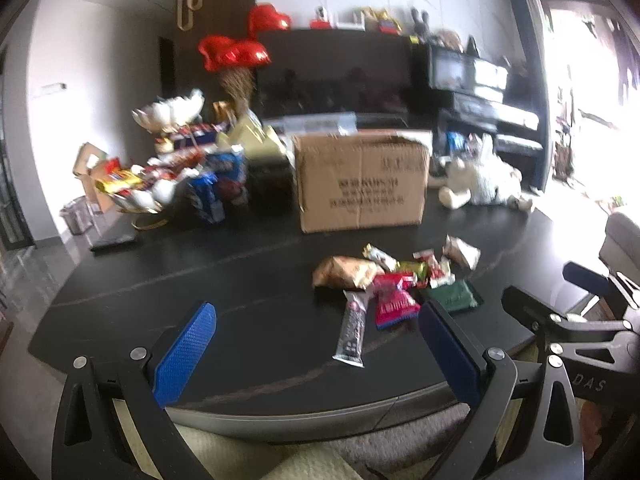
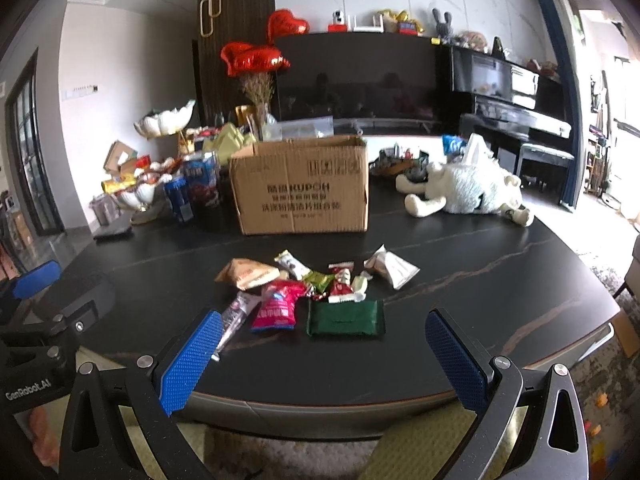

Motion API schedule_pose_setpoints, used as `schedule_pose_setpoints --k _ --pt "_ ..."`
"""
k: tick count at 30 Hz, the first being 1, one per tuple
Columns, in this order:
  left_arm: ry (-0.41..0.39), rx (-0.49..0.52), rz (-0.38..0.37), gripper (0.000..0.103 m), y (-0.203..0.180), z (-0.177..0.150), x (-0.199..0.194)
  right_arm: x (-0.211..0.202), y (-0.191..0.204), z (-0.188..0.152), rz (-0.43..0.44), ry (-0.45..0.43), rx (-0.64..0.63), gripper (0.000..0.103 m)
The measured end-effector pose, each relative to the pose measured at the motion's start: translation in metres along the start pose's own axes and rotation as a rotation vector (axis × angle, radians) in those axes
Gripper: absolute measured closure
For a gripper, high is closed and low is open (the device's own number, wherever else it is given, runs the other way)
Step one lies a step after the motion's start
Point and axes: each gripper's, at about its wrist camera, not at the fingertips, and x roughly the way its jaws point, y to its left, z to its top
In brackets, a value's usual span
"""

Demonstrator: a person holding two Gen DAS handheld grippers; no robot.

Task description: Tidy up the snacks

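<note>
Two grippers are held above the near edge of a dark surface [image 2: 500, 280], each with its blue-padded jaws spread wide and nothing between them: the left gripper [image 1: 316, 344] and the right gripper [image 2: 324, 354]. In the right wrist view the left gripper is seen at the far left edge, and the lettering "GenRobot.AI" can be read on its body; in the left wrist view the right gripper is seen at the right edge, marked "DAS".

A loose heap of snacks [image 2: 312, 292] lies on the surface just beyond the jaws. In it a tan bag [image 2: 248, 274], a pink packet [image 2: 278, 308], a dark green packet [image 2: 346, 318], a white pouch [image 2: 392, 266] and a long bar [image 1: 354, 328] can be made out. The bar is shown whole in the left wrist view, while in the right wrist view its near end is hidden behind the left blue pad. The left wrist view is blurred, so the print on the packets cannot be read.

Behind the heap an open cardboard box [image 2: 304, 188] stands, with "KUPOH" legible in the right wrist view only. A white plush toy [image 2: 468, 192] lies to its right, and more packaged snacks around tiered shell-shaped dishes [image 2: 160, 160] are crowded to its left. Red heart balloons [image 2: 256, 58] are seen farther back.
</note>
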Motion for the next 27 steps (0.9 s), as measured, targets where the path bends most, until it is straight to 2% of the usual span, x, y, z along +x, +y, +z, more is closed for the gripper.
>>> schedule_pose_setpoints --k 6,12,18,23,27 --pt "0.126 0.003 -0.076 0.011 0.000 -0.003 0.046 0.043 -0.002 0.000 0.045 0.089 -0.010 0.003" --pt "0.249 -0.026 -0.137 0.030 0.002 -0.011 0.088 0.086 0.005 0.000 0.100 0.183 -0.027 0.016" --pt "0.310 -0.030 -0.174 0.042 0.003 -0.015 0.114 0.118 0.012 -0.003 0.155 0.260 -0.016 0.031" --pt "0.342 -0.060 -0.210 0.052 0.006 -0.016 0.135 0.135 0.020 -0.002 0.173 0.289 -0.027 0.046" --pt "0.364 -0.069 -0.241 0.059 0.008 -0.016 0.146 0.149 0.023 0.000 0.196 0.314 -0.022 0.050"
